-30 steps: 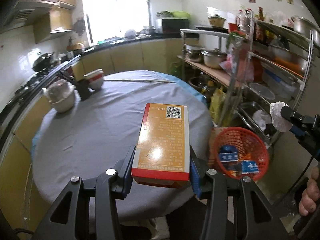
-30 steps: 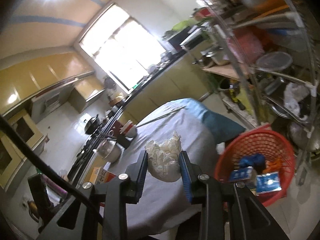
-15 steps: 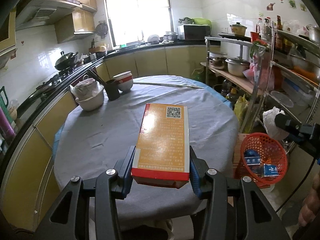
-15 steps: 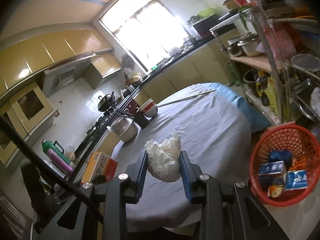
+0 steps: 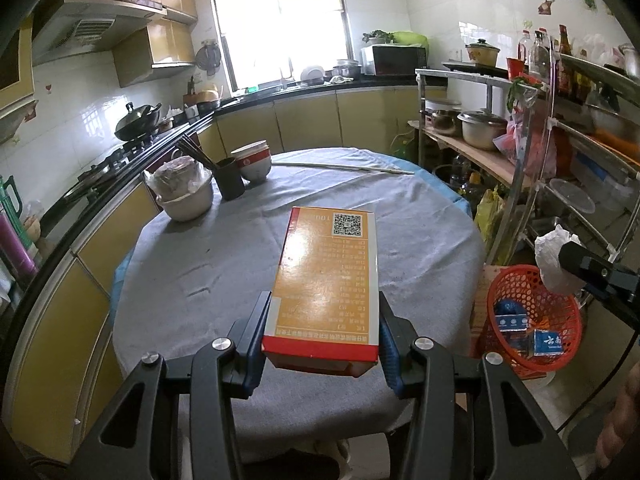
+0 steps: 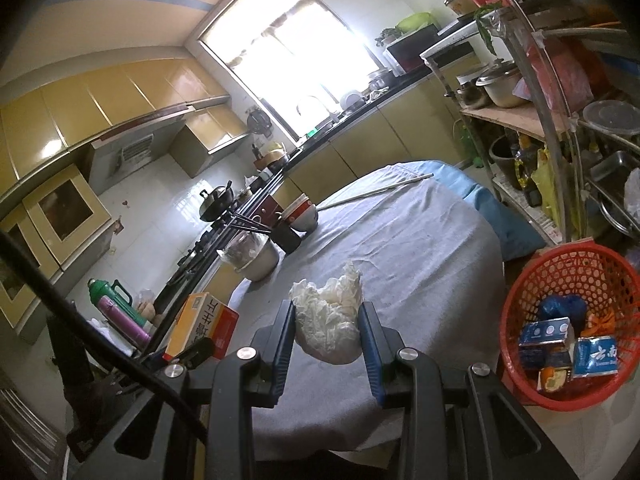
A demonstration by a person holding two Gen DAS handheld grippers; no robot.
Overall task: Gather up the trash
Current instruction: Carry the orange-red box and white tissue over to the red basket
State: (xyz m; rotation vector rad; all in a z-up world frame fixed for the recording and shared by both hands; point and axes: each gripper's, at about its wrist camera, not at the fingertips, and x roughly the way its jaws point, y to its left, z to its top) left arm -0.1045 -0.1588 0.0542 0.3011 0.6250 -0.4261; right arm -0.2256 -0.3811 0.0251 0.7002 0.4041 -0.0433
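The orange carton [image 5: 326,280] is a flat, glossy box with a red end band, printed text and a QR code at its far end; it sticks out over the grey-clothed bench [image 5: 224,264], pinched at its near end between the left gripper [image 5: 322,332] jaws, which stand about half spread. The crumpled white tissue wad [image 6: 328,326] is squeezed between the right gripper [image 6: 327,334] jaws, set narrow, also above the bench. Beside the bench, lower down, the red mesh basket [image 6: 520,344] holds small blue packets [image 6: 546,342].
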